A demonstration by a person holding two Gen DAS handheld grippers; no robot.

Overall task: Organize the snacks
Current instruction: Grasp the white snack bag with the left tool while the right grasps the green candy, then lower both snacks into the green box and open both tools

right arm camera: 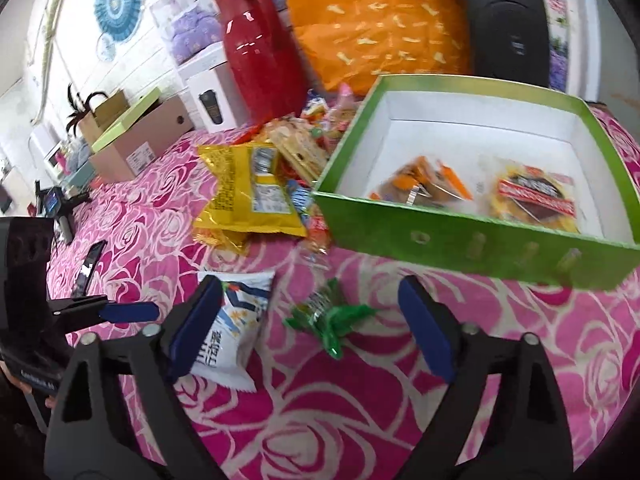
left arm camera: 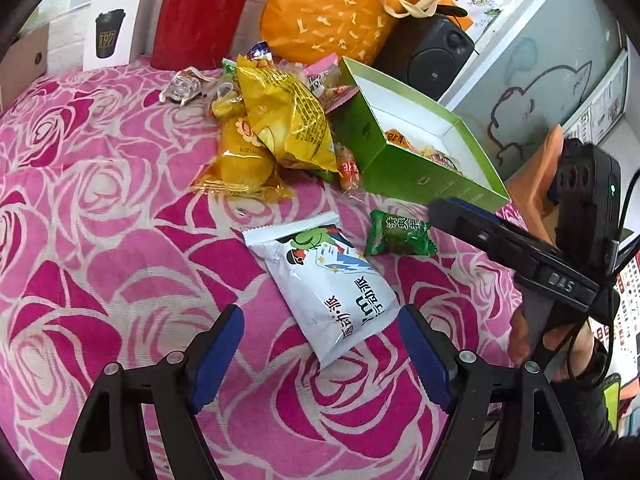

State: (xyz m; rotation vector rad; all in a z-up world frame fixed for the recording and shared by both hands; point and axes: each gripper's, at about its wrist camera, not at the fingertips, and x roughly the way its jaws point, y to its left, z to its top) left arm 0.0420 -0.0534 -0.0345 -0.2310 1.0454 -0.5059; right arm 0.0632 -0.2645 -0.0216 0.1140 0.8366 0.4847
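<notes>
Left wrist view: open green cardboard box with white lining [left arm camera: 400,168] on pink rose-patterned cloth [left arm camera: 100,220]; a few orange and red wrapped snacks visible low inside.
Box contents, right wrist view: orange-wrapped snack [right arm camera: 424,184] on the left of the box floor, red-and-yellow wrapped snack [right arm camera: 536,196] on the right; most of the white floor bare; both wrappers blurred, print unreadable.
Left gripper [left arm camera: 320,336]: spread wide, empty; blue pads either side of the near end of a white snack packet with blue and green print [left arm camera: 324,280], not touching it.
Right gripper [right arm camera: 308,324]: spread wide, empty; small green wrapped candy [right arm camera: 328,316] on the cloth between the fingers, apart from both.
White packet: flat on the cloth, in front of the box, outside it.
Green candy: just beside the white packet, near the box's front wall, outside it.
Snack heap: large yellow crinkled bag [left arm camera: 288,120] atop a yellow-orange packet [left arm camera: 240,164], small wrapped sweets around and behind, all against the box's left wall, outside it.
Behind the heap: glossy red jug [left arm camera: 200,12], orange fabric tote with cream handles [left arm camera: 332,12], black speaker [left arm camera: 436,52].
Far left, right wrist view: brown cardboard carton [right arm camera: 140,140] with a pale green lid-like piece on top; contents hidden.
</notes>
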